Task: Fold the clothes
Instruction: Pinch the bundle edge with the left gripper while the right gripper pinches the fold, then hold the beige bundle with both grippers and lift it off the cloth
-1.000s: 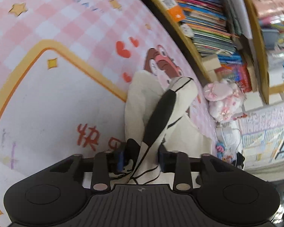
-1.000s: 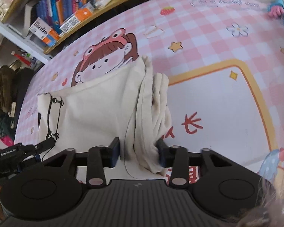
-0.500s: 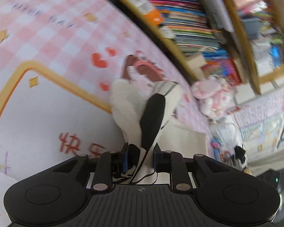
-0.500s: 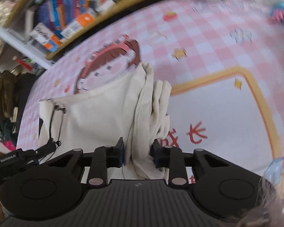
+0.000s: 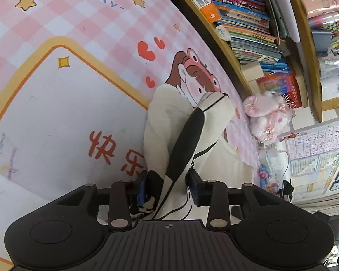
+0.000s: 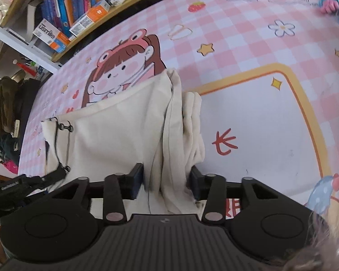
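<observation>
Cream cotton garment with black trim and thin black cords [image 6: 115, 133] lies partly folded on the pink-checked cartoon-print mat [image 6: 248, 45], one side spread flat and the other gathered into a long bunched ridge. In the right wrist view the right gripper [image 6: 167, 181] straddles the near end of that ridge; its jaws are opening, the cloth stands between the blue pads, and a thin gap seems to show at the left pad, though the fisheye edge makes this hard to judge. In the left wrist view the left gripper [image 5: 168, 187] has the garment [image 5: 167, 122] rising up between its fingers, a broad black band running along the fold; these jaws are also opening, cloth between them and apparently no longer pinched. Behind the mat, a wooden bookshelf packed with colourful books [image 5: 244, 20] curves along its far edge, and a pink plush toy [image 5: 266, 115] sits beside the mat's corner.
</observation>
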The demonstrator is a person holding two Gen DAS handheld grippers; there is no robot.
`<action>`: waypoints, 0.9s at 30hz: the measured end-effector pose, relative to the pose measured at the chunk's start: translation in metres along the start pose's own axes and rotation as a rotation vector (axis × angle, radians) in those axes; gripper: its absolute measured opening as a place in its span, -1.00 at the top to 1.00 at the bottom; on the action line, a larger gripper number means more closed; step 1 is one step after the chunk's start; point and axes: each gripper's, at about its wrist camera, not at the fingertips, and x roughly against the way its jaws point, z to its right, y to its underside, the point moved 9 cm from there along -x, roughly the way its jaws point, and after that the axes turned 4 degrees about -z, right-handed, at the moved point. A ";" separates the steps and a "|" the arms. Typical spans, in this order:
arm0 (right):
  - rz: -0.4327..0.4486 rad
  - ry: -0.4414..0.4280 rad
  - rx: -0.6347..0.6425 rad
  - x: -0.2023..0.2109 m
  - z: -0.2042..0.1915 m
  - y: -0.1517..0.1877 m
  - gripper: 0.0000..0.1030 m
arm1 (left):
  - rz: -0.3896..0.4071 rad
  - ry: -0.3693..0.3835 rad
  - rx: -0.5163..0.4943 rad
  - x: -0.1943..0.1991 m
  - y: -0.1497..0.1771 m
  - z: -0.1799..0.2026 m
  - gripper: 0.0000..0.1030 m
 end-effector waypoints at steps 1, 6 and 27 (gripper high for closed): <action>0.001 -0.004 0.005 -0.001 -0.001 0.000 0.09 | 0.003 -0.003 -0.008 -0.001 0.000 0.001 0.25; -0.004 0.015 0.076 -0.006 -0.009 -0.001 0.31 | 0.010 -0.046 -0.072 -0.002 0.003 0.009 0.41; -0.027 -0.038 0.088 -0.006 -0.003 -0.012 0.31 | 0.023 -0.005 0.018 -0.008 0.000 0.006 0.46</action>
